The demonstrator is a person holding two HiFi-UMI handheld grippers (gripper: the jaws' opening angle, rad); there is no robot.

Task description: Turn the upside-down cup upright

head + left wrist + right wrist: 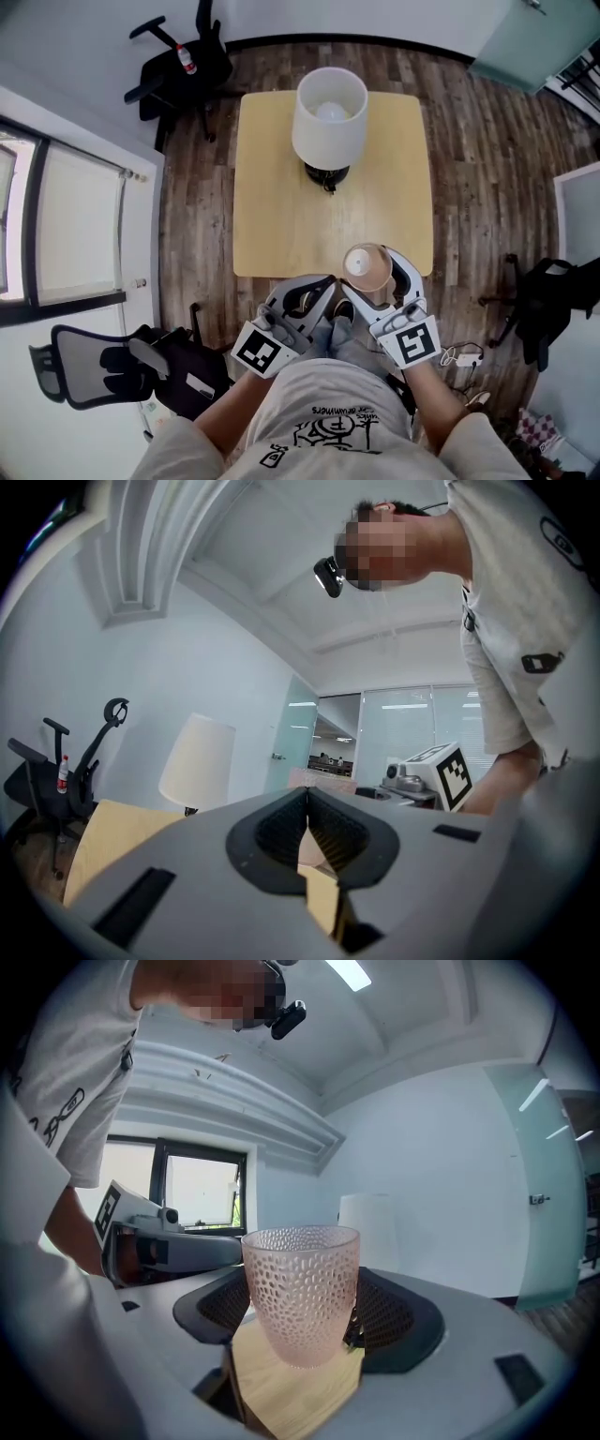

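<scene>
A pink dimpled cup (302, 1283) stands upright, mouth up, between the jaws of my right gripper (305, 1326), whose pads are shut on its lower half. From above, the cup (367, 266) shows its open mouth just over the near edge of the wooden table (281, 216), held by the right gripper (380, 283) close to the person's body. My left gripper (319, 289) sits just left of it, beside the cup and apart from it. Its jaws (305, 808) are shut with nothing between them.
A white-shaded lamp (328, 117) stands at the far middle of the table. A black office chair (183, 61) is beyond the table's far left corner, another (122, 366) at the near left, and a third (548, 295) at the right. Wood flooring surrounds the table.
</scene>
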